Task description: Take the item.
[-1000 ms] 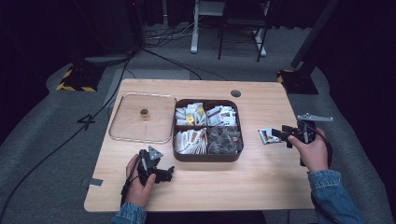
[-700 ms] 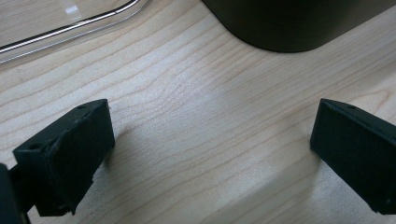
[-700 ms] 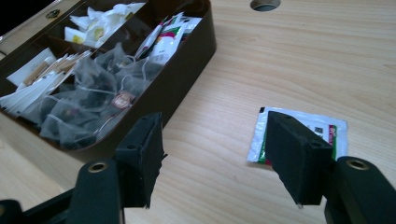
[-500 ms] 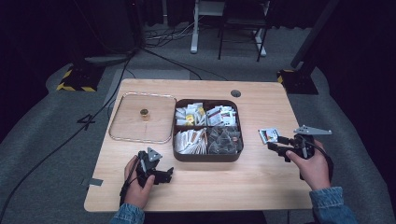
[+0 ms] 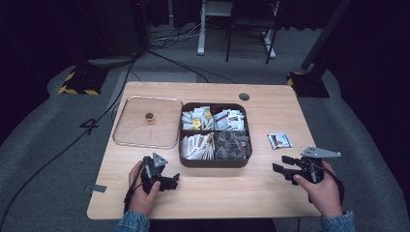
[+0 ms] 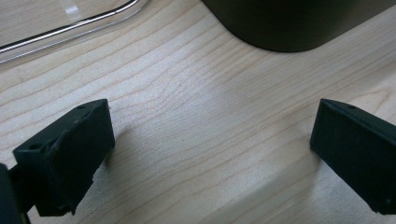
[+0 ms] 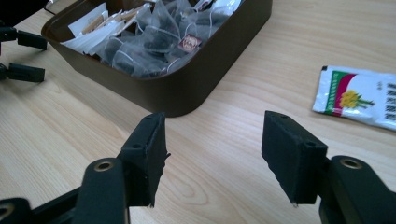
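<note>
A dark brown compartment box (image 5: 213,162) full of tea bags and sachets stands mid-table. Right of it a white sachet (image 5: 280,140) with a green and red print lies flat on the wood. My right gripper (image 5: 279,163) is open and empty, just in front of that sachet and apart from it. In the right gripper view the open right gripper (image 7: 215,130) faces the box's corner (image 7: 187,88), with the sachet (image 7: 359,95) at right. My left gripper (image 5: 175,181) rests open near the box's front left corner. In its own view the left gripper (image 6: 210,126) holds only bare wood.
A clear lid (image 5: 147,128) with a small knob lies flat left of the box; its rim (image 6: 70,28) and the box's corner (image 6: 289,23) edge the left gripper view. A cable hole (image 5: 244,96) sits at the table's back. The left gripper (image 7: 23,56) is far left in the right gripper view.
My right gripper has drawn back from the sachet toward the table's front edge. The sachet has stayed in place. The left gripper has not moved.
</note>
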Available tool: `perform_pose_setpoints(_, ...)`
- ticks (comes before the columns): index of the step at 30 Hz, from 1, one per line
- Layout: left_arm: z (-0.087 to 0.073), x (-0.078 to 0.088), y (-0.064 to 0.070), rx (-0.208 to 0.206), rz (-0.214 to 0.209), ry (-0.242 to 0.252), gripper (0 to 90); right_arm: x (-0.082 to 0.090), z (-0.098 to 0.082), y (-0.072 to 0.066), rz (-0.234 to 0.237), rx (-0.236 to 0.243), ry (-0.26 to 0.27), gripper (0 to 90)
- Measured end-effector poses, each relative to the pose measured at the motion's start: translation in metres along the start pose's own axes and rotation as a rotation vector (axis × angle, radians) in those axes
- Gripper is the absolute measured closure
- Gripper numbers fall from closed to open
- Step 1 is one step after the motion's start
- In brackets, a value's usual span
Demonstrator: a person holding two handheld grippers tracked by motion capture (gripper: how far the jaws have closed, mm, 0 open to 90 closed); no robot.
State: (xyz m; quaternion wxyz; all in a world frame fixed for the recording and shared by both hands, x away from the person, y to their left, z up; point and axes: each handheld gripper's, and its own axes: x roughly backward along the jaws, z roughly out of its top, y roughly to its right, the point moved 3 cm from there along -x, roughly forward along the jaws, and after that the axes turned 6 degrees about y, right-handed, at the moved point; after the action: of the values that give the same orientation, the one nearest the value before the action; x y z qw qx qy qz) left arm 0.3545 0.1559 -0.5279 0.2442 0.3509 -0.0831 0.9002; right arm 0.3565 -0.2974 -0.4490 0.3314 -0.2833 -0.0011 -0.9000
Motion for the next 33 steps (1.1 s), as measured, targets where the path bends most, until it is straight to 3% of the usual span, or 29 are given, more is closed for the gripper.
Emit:
perform_pose_setpoints(6,0.000,0.000,0.000,0.000,0.000,0.000,0.2,-0.014,-0.019,-0.005,-0.002,0.019,-0.065,39.8)
perform_pose_setpoints(9,0.000,0.000,0.000,0.000,-0.001,-0.001,0.2,-0.020,-0.026,-0.011,-0.001,0.049,-0.089,39.4)
perform_pose_setpoints(10,0.000,0.000,0.000,0.000,0.000,0.000,0.2,-0.024,-0.030,-0.014,0.004,0.088,-0.087,39.0)
perform_pose_setpoints(13,0.000,0.000,0.000,0.000,0.000,0.000,0.2,-0.031,-0.038,-0.019,0.013,0.128,-0.107,38.8)
perform_pose_setpoints(24,0.000,0.000,0.000,-0.001,-0.001,-0.001,0.0,-0.050,-0.052,-0.030,0.054,0.169,-0.130,32.4)
perform_pose_setpoints(29,0.000,0.000,0.000,0.002,-0.001,-0.001,0.1,-0.056,-0.056,-0.035,0.050,0.182,-0.148,26.5)
perform_pose_setpoints(33,0.000,-0.001,0.000,0.003,-0.002,-0.002,0.0,-0.060,-0.057,-0.037,0.042,0.227,-0.139,19.9)
